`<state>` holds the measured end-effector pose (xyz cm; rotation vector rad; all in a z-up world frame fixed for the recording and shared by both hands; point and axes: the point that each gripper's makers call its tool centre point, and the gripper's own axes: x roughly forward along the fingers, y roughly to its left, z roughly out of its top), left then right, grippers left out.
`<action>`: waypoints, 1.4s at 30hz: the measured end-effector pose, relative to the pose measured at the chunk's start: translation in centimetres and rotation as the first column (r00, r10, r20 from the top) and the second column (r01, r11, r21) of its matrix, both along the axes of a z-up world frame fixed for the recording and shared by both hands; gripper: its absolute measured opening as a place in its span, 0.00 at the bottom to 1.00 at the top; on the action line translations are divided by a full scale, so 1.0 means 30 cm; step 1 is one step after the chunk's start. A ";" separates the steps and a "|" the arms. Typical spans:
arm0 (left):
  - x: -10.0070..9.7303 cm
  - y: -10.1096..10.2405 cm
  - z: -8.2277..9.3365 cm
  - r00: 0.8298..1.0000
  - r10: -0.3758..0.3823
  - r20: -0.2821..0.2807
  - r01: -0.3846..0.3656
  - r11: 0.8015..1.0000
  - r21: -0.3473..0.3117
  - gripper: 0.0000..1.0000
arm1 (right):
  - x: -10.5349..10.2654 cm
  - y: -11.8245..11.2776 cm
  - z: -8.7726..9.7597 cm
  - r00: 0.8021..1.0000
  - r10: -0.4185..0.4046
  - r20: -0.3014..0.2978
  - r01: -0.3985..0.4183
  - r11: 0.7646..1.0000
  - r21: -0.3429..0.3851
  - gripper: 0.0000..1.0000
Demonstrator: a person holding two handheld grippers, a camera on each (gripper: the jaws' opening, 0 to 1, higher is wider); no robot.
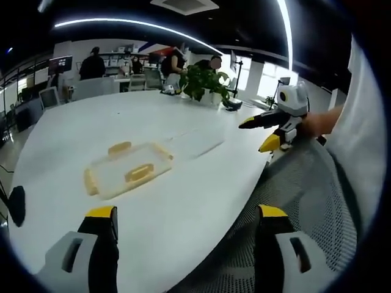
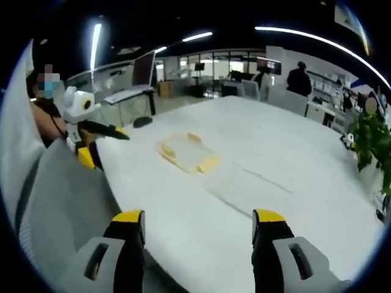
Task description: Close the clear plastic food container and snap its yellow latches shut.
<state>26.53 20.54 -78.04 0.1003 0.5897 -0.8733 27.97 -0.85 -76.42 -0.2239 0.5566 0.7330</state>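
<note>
Quick headcount: I'm seeing one counter (image 1: 183,201), and it's carrying one clear container (image 1: 125,174). I'm counting four yellow latches (image 1: 139,173) on it in the left gripper view, though the fisheye is making the far ones fuzzy. Two claws are showing up: the left claw (image 1: 186,213) and the right claw (image 1: 258,134), each one sporting two yellow-tipped jaws. One potted plant (image 1: 201,82) is sitting at the far end. At least three people (image 1: 91,64) are hanging around in the background. One mesh chair (image 1: 305,195), too.
</note>
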 end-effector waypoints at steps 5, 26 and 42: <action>0.028 0.023 -0.012 1.000 -0.017 -0.001 0.017 0.999 0.033 0.90 | 0.026 0.034 0.004 0.998 0.060 0.004 -0.059 0.997 -0.040 0.65; 0.126 0.084 -0.040 0.992 -0.129 -0.008 0.129 0.985 0.118 0.85 | 0.111 0.134 -0.011 0.980 0.197 -0.029 -0.199 0.978 -0.064 0.61; 0.174 0.113 -0.072 0.986 -0.165 -0.021 0.166 0.970 0.175 0.85 | 0.177 0.183 -0.030 0.965 0.260 -0.027 -0.262 0.959 -0.108 0.62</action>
